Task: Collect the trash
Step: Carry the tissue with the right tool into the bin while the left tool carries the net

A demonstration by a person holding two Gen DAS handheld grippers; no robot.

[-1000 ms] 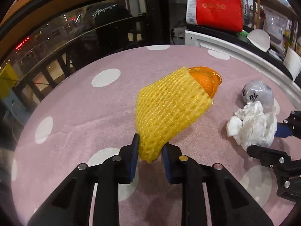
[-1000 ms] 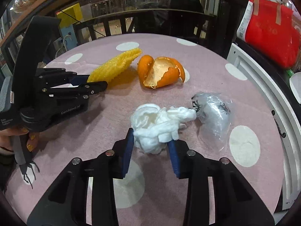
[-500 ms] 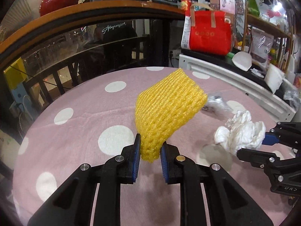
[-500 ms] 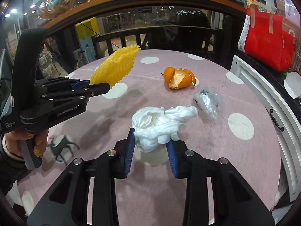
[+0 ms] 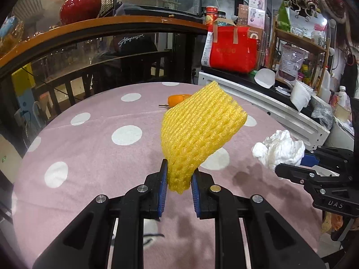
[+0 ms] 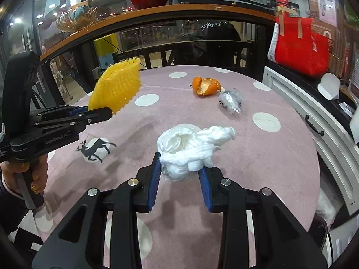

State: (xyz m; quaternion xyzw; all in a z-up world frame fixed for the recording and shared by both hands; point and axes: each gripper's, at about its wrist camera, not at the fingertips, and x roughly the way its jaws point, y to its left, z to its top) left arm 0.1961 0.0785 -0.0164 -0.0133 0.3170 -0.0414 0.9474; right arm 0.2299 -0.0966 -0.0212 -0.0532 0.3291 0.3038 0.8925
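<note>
My left gripper (image 5: pixel 178 182) is shut on the lower tip of a yellow foam fruit net (image 5: pixel 199 132), which hangs in the air above the pink dotted tablecloth (image 5: pixel 89 152). The same yellow foam net (image 6: pixel 116 87) shows at the left of the right wrist view, in the left gripper (image 6: pixel 101 113). My right gripper (image 6: pixel 179 173) is shut on a crumpled white tissue (image 6: pixel 193 145), lifted off the cloth; the tissue (image 5: pixel 280 149) also appears at the right of the left wrist view. An orange peel (image 6: pixel 205 86) and a crumpled clear wrapper (image 6: pixel 231 99) lie on the far part of the table.
A round table with a pink white-dotted cloth (image 6: pixel 258 168) carries a black deer print (image 6: pixel 96 148). A white cabinet (image 6: pixel 314 121) runs along its right edge, with a red bag (image 6: pixel 300 49) on it. A dark railing and glass (image 6: pixel 179 44) stand behind. A hand (image 6: pixel 29 174) grips the left handle.
Both grippers have drawn back and risen from the table with the yellow net and the tissue held. The orange peel and clear wrapper stay on the cloth, now farther away.
</note>
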